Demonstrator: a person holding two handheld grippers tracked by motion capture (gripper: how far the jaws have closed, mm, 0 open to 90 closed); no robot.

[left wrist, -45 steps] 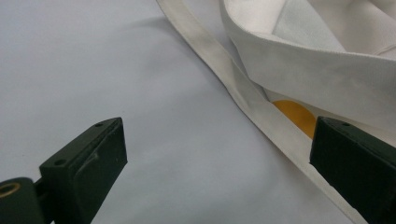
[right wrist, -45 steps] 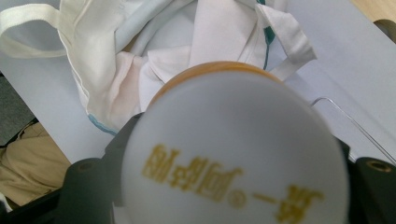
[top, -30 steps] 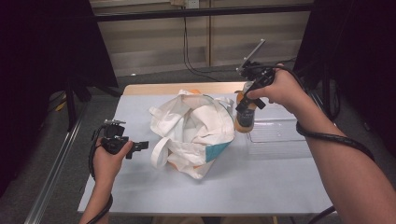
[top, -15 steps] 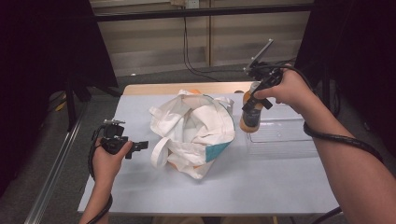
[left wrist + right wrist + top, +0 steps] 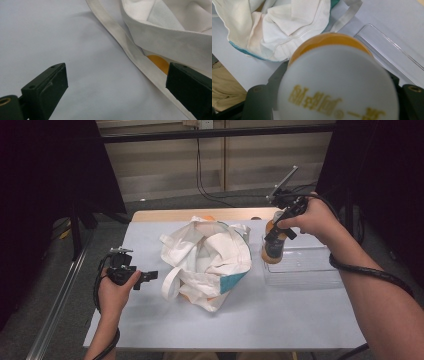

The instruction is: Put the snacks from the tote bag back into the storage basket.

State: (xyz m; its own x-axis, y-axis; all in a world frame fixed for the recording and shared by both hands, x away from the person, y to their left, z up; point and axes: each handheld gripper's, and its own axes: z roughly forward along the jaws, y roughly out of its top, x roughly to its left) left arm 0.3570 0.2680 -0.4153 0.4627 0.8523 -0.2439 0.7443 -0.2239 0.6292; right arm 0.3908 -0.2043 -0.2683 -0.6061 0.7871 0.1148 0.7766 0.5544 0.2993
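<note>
Left of the bag [image 5: 207, 260], the left gripper [image 5: 148, 276] rested low over the table [image 5: 280, 320], its jaws wide apart and empty, just beside a bag strap [image 5: 130, 50]. Right of the bag, the right gripper [image 5: 276, 236] was clamped on an orange bottle [image 5: 273, 247] at the near-left corner of a clear tray [image 5: 310, 270].

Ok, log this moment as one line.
right claw: shut on orange bottle, over clear tray | left claw: open, beside tote bag strap

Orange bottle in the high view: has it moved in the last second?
Yes. The orange bottle, clamped in the right hand-held gripper, has shifted right, away from the white tote bag, to the clear tray.
</note>
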